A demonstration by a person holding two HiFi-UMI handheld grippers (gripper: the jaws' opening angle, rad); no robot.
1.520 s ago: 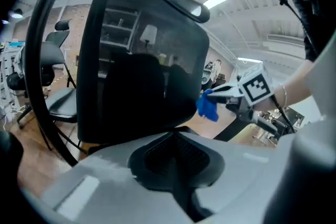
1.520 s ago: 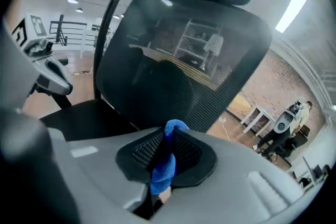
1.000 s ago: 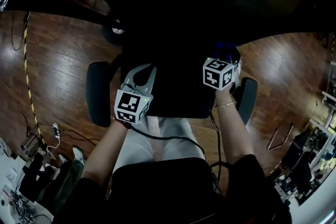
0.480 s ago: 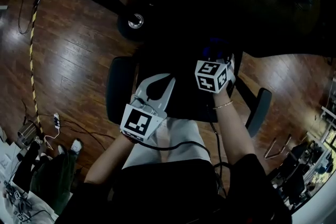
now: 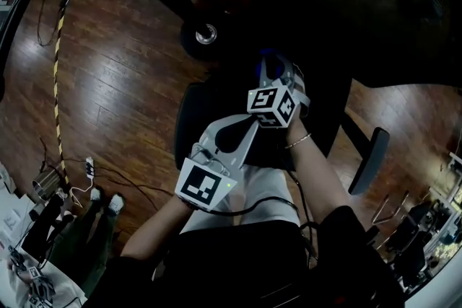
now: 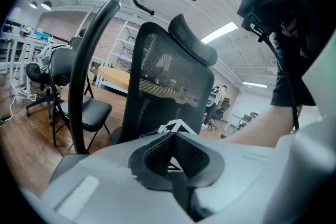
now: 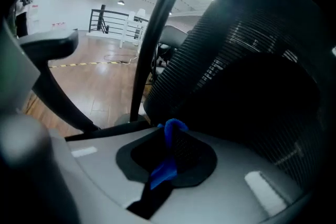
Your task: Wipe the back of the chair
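A black mesh-back office chair with a headrest stands in front of me. In the head view its back fills the dark upper right. My right gripper is shut on a blue cloth, close to the lower mesh. In the right gripper view the blue cloth is pinched between the pads of that gripper, with the mesh back just beyond. My left gripper is shut with nothing in it, below and left of the right one. In its own view the left gripper points at the chair back.
The chair's armrest juts out at the right and a castor shows above the seat. A yellow-black tape line and a power strip lie on the wooden floor. A black folding chair stands at the left.
The head view has swung, so the chair and castor sit further right and lower. The two grippers have drawn closer together, and the right one still grips the cloth.
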